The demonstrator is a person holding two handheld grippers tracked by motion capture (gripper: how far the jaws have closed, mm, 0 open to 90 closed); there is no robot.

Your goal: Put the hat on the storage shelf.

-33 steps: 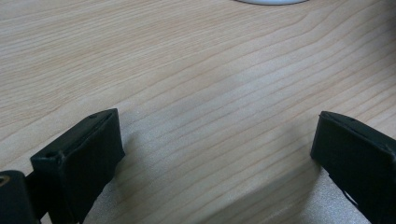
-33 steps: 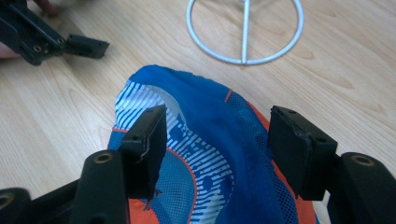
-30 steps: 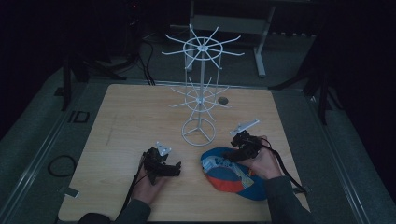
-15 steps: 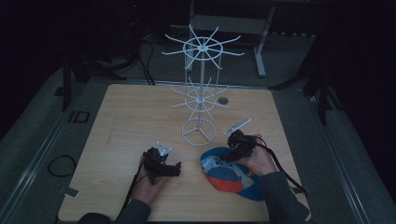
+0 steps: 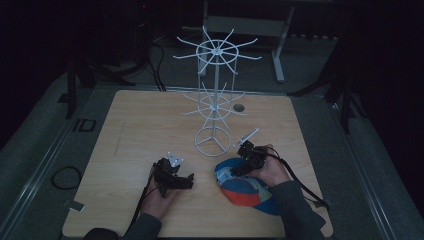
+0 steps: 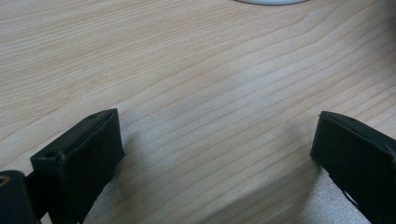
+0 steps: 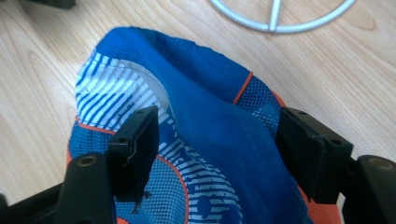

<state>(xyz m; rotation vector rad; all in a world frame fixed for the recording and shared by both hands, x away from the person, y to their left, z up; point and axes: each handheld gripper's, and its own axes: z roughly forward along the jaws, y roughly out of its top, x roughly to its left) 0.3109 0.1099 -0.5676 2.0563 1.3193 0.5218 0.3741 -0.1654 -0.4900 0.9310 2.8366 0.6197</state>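
Right gripper view: our right tongs [image 7: 215, 154] lowered, jaws just opened wide, straddling cap [image 7: 187, 140], ungripped; left tongs [image 6: 215, 158] open, empty, over counter [image 6: 187, 70].

The stand's [image 7: 280, 18] base ring was cut off by the right gripper view's top edge. The cap [image 7: 205, 135] ran past its bottom edge, its brim hidden.

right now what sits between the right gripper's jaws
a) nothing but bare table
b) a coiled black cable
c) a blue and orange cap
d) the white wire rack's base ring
c: in the right gripper view the right gripper stands open, its jaws either side of the blue and orange cap lying on the table.
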